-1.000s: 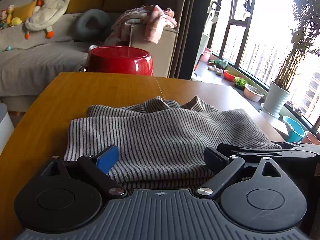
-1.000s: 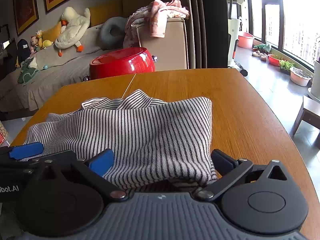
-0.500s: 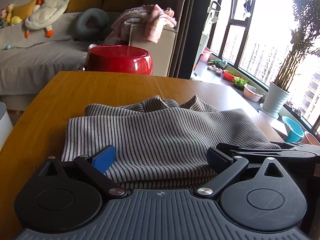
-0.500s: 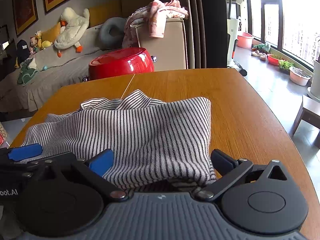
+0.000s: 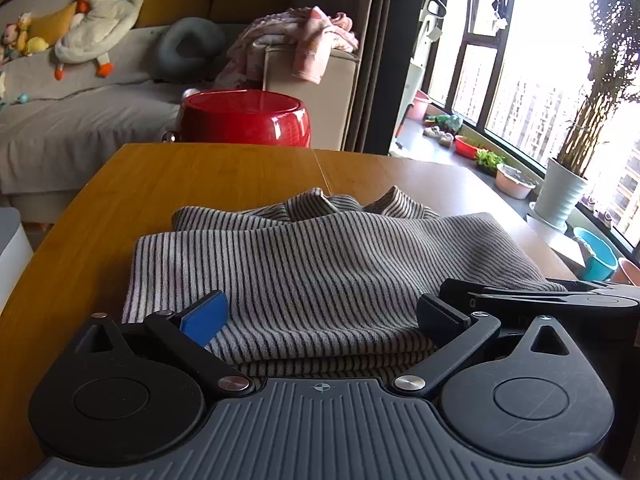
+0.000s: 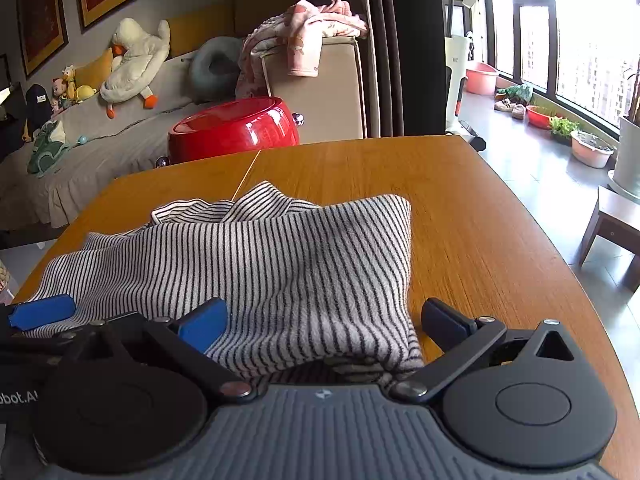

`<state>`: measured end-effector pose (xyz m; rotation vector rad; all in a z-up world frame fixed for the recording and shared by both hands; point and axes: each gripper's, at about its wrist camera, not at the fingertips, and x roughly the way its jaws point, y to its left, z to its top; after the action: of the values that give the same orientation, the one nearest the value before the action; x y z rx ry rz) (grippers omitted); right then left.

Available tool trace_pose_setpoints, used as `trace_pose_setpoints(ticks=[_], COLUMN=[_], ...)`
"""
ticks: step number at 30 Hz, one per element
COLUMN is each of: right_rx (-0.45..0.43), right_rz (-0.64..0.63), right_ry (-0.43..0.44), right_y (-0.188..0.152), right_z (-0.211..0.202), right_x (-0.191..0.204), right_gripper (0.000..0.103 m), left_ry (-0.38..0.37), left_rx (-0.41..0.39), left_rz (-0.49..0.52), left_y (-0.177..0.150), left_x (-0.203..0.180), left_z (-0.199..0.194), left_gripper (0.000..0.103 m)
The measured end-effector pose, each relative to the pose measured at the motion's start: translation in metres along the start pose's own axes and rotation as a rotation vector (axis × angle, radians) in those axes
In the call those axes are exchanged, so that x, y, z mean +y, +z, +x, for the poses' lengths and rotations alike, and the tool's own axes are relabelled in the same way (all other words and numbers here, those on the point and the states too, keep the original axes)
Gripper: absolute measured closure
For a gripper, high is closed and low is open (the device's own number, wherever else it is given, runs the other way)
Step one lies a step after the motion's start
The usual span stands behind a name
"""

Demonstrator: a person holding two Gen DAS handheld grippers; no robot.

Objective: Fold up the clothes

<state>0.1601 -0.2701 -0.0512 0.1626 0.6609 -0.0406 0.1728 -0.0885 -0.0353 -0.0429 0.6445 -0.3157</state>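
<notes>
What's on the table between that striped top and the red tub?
Nothing: in both wrist views only bare table lies between the striped top and the red tub, which stands beyond the far edge.

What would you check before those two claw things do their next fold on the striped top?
1. Left gripper open: ok, jaws wide around the near edge of the striped top.
2. Right gripper open: ok, straddling the top's near right corner.
3. Cloth actually pinched: not ok, neither is closed.
4. Layers stacked evenly: cannot tell; collar end bunched.
5. Room on the wooden table beyond: ok.
6. Red tub clear of table: ok.
</notes>
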Motion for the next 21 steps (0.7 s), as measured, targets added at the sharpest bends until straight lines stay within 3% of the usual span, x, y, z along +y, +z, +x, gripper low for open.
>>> trace_pose_setpoints(ticks=[8, 21], right_rx=[0.000, 0.000], right_rz=[0.003, -0.005], right_ry=[0.001, -0.005], right_y=[0.001, -0.001], right_z=[0.001, 0.001], right_x=[0.000, 0.002], right_gripper=[0.000, 0.000], left_ry=[0.000, -0.064], left_rx=[-0.013, -0.039], left_rz=[0.006, -0.089], left_y=[-0.001, -0.003], left_x=[0.000, 0.015], left_z=[-0.004, -0.007], left_gripper=[0.000, 0.000])
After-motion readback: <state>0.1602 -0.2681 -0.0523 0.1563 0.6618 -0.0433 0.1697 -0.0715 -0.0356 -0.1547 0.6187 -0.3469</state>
